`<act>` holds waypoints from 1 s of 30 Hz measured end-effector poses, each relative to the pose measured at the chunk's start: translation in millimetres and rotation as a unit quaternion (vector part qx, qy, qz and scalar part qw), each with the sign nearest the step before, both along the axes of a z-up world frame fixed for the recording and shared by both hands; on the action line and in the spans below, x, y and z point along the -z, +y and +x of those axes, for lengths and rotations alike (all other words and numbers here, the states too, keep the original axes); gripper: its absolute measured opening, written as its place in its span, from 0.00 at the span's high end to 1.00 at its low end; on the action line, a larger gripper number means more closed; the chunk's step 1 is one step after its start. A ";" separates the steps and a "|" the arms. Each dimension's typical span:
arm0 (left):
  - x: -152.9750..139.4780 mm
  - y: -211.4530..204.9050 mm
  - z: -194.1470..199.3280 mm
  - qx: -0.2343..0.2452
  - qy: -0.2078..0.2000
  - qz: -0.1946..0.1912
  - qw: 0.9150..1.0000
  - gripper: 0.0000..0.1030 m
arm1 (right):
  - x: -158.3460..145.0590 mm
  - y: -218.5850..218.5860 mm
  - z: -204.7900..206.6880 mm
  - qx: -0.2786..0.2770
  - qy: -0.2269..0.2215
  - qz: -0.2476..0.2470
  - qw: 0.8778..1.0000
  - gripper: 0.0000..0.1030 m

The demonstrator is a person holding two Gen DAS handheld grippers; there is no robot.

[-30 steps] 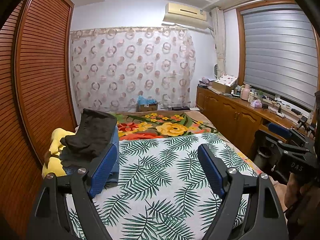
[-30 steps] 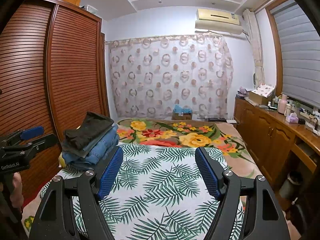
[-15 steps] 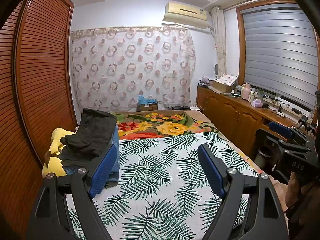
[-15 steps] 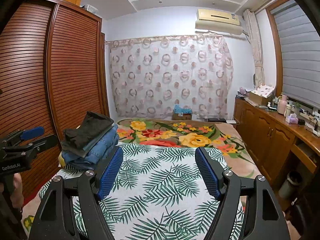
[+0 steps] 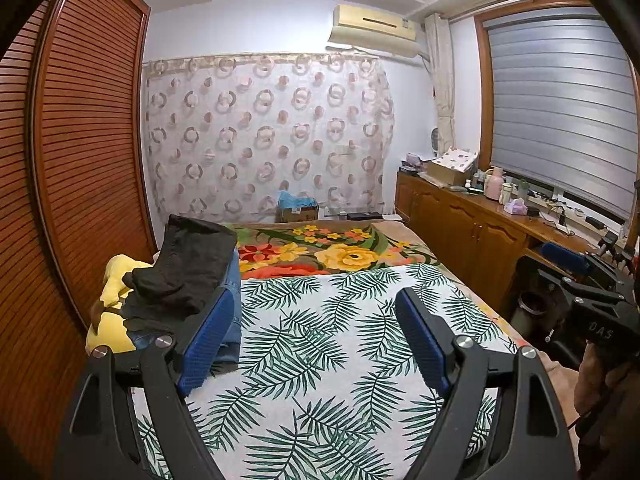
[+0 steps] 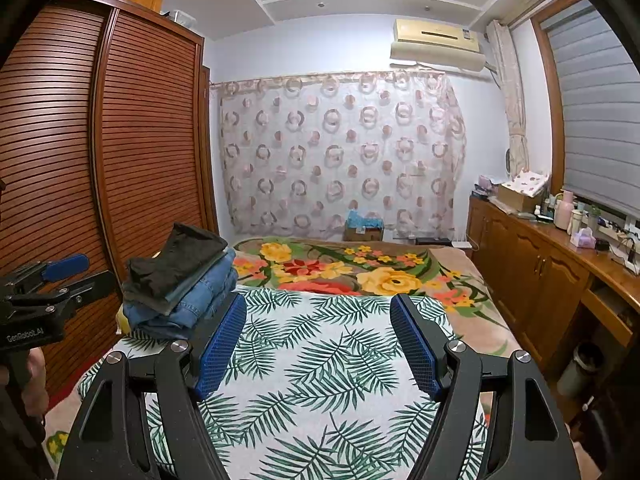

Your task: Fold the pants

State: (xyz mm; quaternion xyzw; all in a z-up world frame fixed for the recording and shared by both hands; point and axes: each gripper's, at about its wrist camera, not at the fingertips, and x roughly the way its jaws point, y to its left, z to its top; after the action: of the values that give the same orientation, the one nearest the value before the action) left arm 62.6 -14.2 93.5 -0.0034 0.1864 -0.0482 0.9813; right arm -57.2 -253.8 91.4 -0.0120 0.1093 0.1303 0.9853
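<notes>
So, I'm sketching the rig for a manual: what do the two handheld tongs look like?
Both tongs, left and right, have black angular frames with silver bolts at the joints and ribbed blue pads. Seen from the side, each has a black pistol-style body; white lettering marks the left one.

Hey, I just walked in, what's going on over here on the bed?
A person holds a two-finger gripper in each hand above a bed covered with a palm-leaf sheet. The left gripper and right gripper are both open and hold nothing. A stack of folded pants, dark pairs on top of jeans, sits at the bed's left edge. No pants lie spread out on the sheet.
</notes>
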 end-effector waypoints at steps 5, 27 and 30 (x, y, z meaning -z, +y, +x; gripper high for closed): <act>3.7 8.8 -1.7 -0.002 -0.001 0.000 1.000 0.19 | 0.3 -0.2 -0.9 0.000 -0.001 0.000 1.000 0.26; 2.9 6.4 -1.5 -0.002 -0.002 0.001 1.000 0.19 | 0.4 0.5 -1.5 0.001 -0.001 -0.001 1.000 0.26; 3.0 6.4 -1.5 -0.001 -0.001 0.000 1.000 0.19 | 0.7 0.4 -1.1 0.000 -0.001 -0.001 1.000 0.26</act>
State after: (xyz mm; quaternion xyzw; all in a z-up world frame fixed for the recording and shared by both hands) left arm 61.1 -7.8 90.5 -0.0036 0.1857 -0.0473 0.9815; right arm -58.3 -253.5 90.7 -0.0129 0.1085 0.1303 0.9854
